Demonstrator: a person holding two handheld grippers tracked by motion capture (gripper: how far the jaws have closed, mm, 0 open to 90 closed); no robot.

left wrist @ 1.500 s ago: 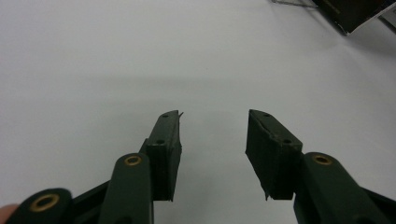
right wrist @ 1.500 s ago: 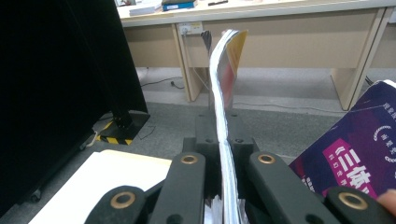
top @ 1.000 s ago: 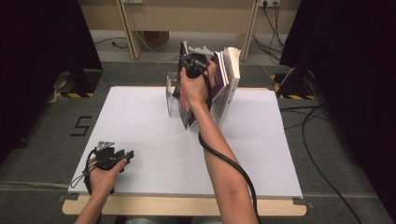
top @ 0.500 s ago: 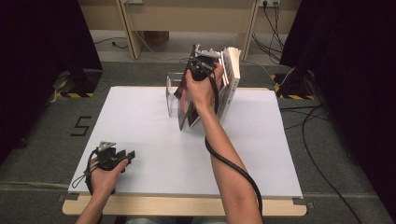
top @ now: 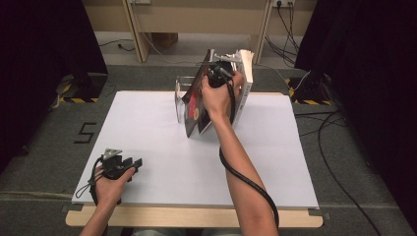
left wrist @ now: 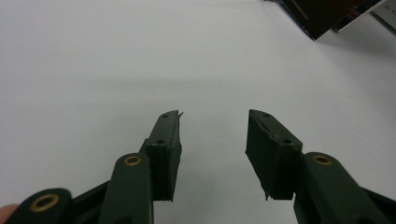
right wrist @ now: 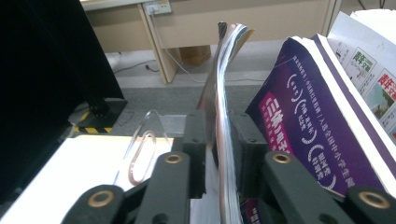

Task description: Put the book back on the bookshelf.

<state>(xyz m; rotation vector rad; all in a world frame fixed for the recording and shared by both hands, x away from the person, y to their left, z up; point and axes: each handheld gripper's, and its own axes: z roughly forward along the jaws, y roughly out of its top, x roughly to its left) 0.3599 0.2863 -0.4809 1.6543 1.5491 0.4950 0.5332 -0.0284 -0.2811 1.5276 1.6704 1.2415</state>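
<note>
Thin magazine (right wrist: 223, 93) upright between right gripper (right wrist: 218, 154) fingers (right wrist: 195, 140), clamped on it.

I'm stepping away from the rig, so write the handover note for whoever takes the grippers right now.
Right gripper: jaws just closed on the top edge of a thin magazine standing in the clear rack at the table's far side.
Left gripper: open, holds nothing, rests on the white table near the front left corner.
Purple book and white booklet lean in the rack beside the magazine.
Done: magazine gripped.
Left: probably lift it out or straighten it.
</note>
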